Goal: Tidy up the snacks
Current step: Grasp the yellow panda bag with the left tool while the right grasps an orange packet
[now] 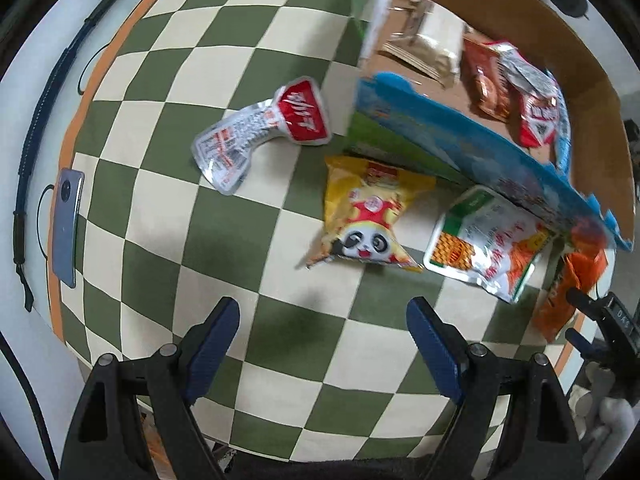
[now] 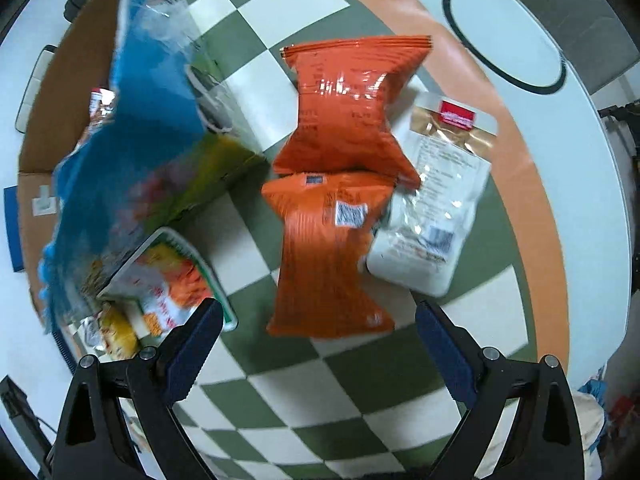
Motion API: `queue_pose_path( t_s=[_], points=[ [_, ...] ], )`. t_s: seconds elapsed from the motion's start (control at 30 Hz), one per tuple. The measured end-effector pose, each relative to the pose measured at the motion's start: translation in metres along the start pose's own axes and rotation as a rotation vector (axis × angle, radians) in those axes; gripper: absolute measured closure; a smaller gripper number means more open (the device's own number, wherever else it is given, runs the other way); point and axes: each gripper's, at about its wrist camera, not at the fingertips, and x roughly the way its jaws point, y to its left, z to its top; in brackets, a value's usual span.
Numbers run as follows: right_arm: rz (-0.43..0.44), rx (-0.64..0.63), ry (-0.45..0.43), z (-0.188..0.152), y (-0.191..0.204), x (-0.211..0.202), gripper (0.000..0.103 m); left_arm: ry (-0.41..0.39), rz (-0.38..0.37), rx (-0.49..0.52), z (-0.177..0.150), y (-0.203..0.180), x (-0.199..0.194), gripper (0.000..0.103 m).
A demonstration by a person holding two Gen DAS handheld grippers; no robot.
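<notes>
In the left wrist view my left gripper (image 1: 322, 320) is open and empty above the checkered cloth. Ahead lie a yellow panda packet (image 1: 366, 216), a silver-and-red packet (image 1: 260, 134) and a green-edged white packet (image 1: 486, 242). A cardboard box (image 1: 580, 64) with a blue flap (image 1: 480, 148) holds several packets. In the right wrist view my right gripper (image 2: 318, 320) is open and empty just before two orange packets: the near one (image 2: 324, 256) and the far one (image 2: 348, 108). A white packet (image 2: 432, 208) lies to their right.
A phone (image 1: 68, 224) and a black cable (image 1: 44, 92) lie at the table's left edge. The box with its blue flap (image 2: 132, 128) stands left of the orange packets. A white disc with a black ring (image 2: 504, 36) sits at the far right.
</notes>
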Motion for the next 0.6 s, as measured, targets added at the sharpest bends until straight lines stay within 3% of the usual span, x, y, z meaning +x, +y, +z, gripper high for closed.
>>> queue_pose_path(
  t_s=[0.07,0.17,0.27,0.6],
  points=[
    [-0.008,-0.006,0.007,0.002,0.004,0.009,0.006,0.007,0.003,-0.003,0.007,0.002,0.004,0.018],
    [-0.018,-0.013,0.028,0.002,0.009,0.022,0.017,0.022,0.018,0.018,0.020,-0.002,0.014,0.018],
    [-0.028,-0.022,0.051,0.001,0.011,0.032,0.037,0.035,0.019,0.035,0.032,-0.009,0.025,0.018],
    [-0.051,-0.042,0.046,-0.005,0.020,0.040,0.038,0.119,0.000,0.064,0.058,-0.024,0.061,0.018]
  ],
)
